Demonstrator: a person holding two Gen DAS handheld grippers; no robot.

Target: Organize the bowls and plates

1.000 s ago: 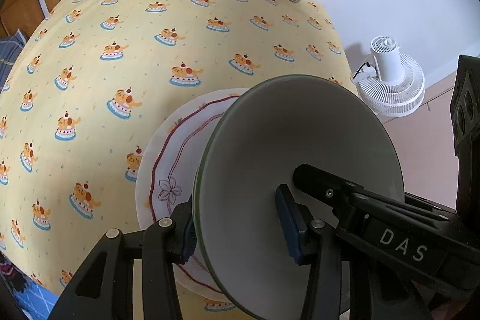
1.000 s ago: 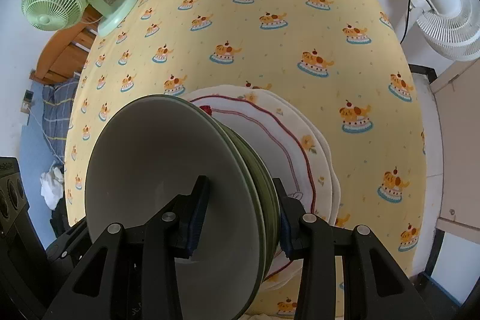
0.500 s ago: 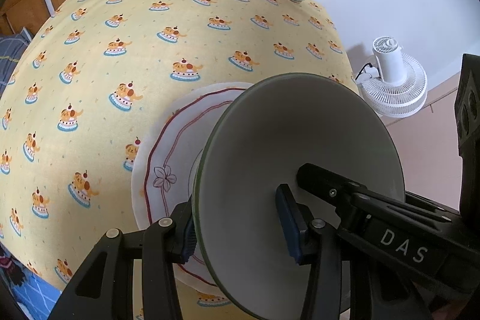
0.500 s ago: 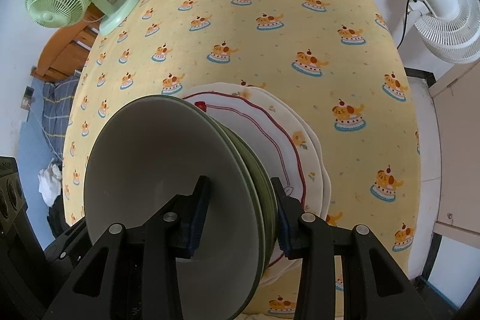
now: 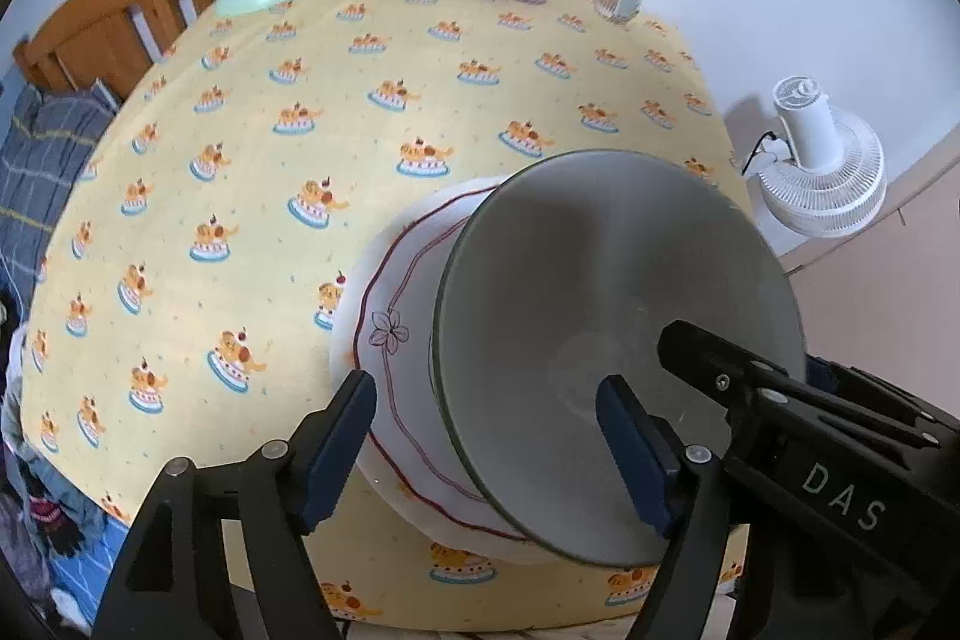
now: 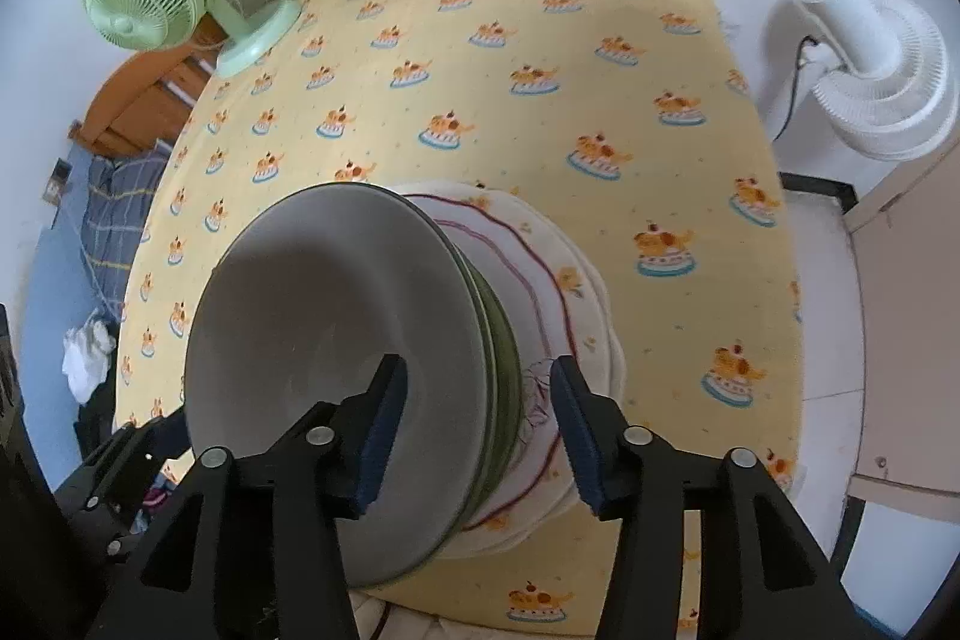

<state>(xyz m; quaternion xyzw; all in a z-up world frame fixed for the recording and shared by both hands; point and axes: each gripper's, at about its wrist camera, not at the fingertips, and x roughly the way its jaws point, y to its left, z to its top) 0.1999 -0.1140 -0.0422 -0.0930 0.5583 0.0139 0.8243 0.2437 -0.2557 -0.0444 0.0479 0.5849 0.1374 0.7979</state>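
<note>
Grey-green bowl point(image 5: 600, 340) atop floral plates point(image 6: 540, 292) on bench; rim straddled by left tongs point(image 5: 486, 436) and right tongs point(image 6: 474, 436), both opening, pads clear.

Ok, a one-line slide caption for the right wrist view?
Right gripper opening around the green-rimmed bowl, now set on stacked plates.

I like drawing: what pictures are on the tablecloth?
Yellow tablecloth with little dogs on cakes; right wrist view.
</note>
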